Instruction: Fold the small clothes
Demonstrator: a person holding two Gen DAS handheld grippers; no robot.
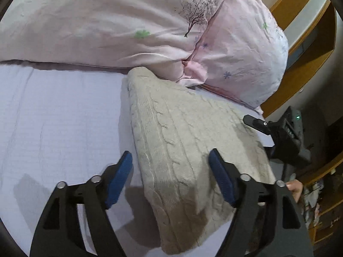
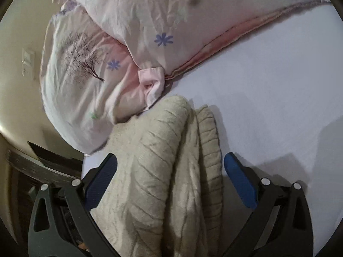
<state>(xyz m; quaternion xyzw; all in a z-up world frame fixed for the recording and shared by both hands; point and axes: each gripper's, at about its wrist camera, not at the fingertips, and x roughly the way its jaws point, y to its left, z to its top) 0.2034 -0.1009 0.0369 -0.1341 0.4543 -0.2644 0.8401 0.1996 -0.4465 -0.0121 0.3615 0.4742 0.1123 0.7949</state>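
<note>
Left wrist view: my left gripper (image 1: 170,162), jaws wide, straddles the sweater (image 1: 193,141); right gripper (image 2: 170,167) likewise wide; pinch the 6 o'clock edge evenly, both layers

One beige cable-knit sweater (image 1: 188,150) lay on one lavender sheet (image 1: 60,117). One pink floral duvet (image 1: 107,21) was bunched behind it, printed with two bare trees, one per view. Two grippers were in view: the left gripper (image 1: 171,165) and the right gripper (image 2: 170,167), each with two blue pads, both spread wide. One wall switch plate (image 2: 27,62) showed.
</note>
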